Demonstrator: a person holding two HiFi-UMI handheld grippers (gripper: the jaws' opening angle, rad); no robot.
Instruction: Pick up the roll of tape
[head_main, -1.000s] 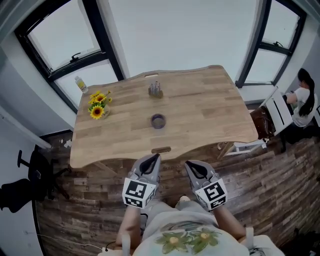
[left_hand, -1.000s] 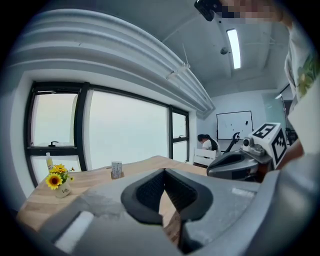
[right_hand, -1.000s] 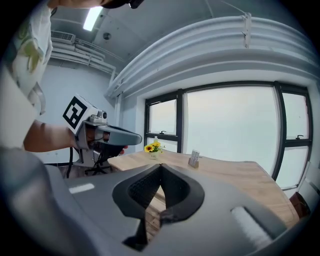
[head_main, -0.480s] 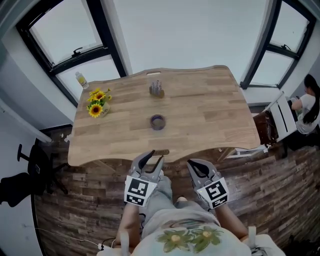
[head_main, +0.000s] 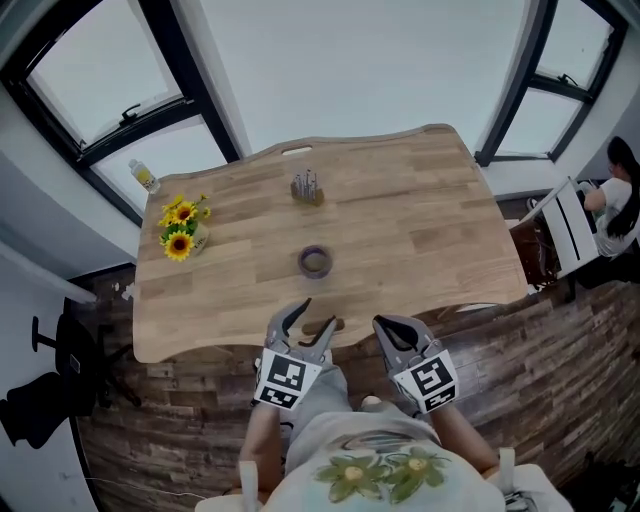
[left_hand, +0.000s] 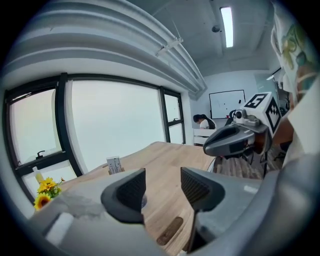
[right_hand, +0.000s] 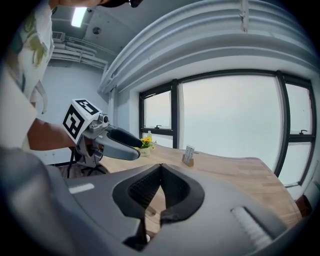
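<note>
Left hand-held gripper (head_main: 318, 312): jaws opening, nothing between them. Right hand-held gripper (head_main: 388, 325): pinched closed, empty. Head view shows the tape (head_main: 316, 262) mid-surface (head_main: 420, 220), ahead of my left, apart. In the left gripper view a jaw mostly hides it.

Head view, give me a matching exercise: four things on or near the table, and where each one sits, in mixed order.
Things:
1. roll of tape
2. sunflowers
3. small stand
4. bottle

Places:
A. off the table, by the window
B. around the middle of the table
C. at the table's left end
D. near the table's far edge

Pairs: 1-B, 2-C, 3-D, 4-A
</note>
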